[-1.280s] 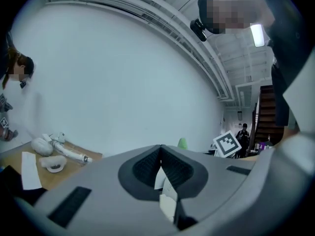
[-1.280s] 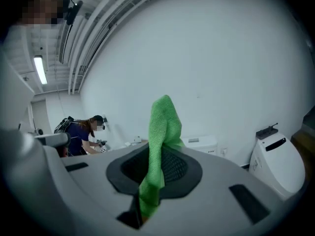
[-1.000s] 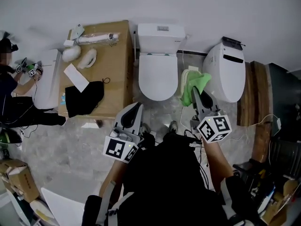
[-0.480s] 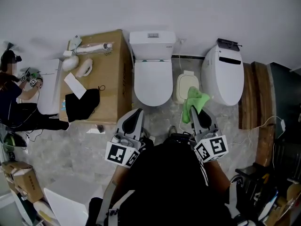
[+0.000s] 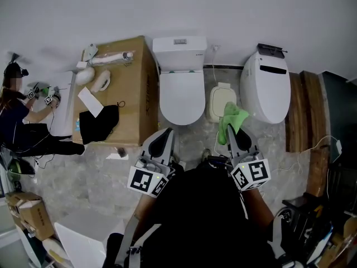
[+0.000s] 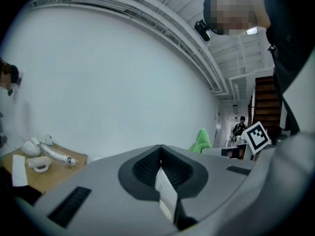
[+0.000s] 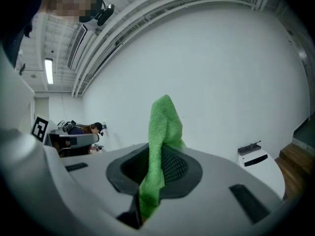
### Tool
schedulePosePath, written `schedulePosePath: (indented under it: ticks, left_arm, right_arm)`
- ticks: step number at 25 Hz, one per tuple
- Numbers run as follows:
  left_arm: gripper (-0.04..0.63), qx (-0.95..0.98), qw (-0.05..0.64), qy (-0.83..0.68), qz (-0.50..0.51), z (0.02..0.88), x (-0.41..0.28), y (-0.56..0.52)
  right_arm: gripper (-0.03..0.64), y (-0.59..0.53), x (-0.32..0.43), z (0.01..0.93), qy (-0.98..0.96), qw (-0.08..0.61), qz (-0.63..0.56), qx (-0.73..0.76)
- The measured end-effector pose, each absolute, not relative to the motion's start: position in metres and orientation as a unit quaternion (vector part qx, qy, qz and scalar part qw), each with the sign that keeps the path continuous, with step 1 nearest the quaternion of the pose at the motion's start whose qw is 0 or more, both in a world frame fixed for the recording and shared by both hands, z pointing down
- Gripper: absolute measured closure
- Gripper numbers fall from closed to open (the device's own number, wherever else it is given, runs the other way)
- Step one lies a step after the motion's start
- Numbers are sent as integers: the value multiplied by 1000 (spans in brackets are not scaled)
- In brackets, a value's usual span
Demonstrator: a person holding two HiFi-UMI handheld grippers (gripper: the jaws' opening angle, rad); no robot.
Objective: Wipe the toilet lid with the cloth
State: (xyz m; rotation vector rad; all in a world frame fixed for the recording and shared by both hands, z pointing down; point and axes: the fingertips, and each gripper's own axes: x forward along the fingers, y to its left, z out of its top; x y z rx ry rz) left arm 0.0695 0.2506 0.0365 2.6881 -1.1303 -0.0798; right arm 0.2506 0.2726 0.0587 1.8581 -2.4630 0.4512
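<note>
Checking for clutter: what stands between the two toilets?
In the head view, a small cream bin-like object; the held green cloth overlaps it.

The cloth [image 5: 232, 118] was bright green, the toilet lid [image 5: 180, 96] glossy white, the box [image 5: 135, 88] cardboard brown, the garment [image 5: 99, 121] black, the floor [image 5: 83, 175] mottled grey.
</note>
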Motion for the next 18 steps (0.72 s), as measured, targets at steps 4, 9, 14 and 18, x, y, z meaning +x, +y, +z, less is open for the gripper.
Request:
schedulePosePath:
  ticks: [4,9,14,18]
  left_arm:
    - [589,917,112,-383,-26,39,69,253]
    - [589,917,113,-382,-26,41,70,254]
    - [589,919,109,-379,-27,38,69,254]
    - [589,920,109,-376,-25,38,68,253]
  right_arm:
    - [563,276,248,61,-790,17,143,596]
    - [563,277,247,60,-793,20,142,593]
    - [563,276,244,59,-794,19,140,591]
    - [563,275,243,59,-794,21,141,591]
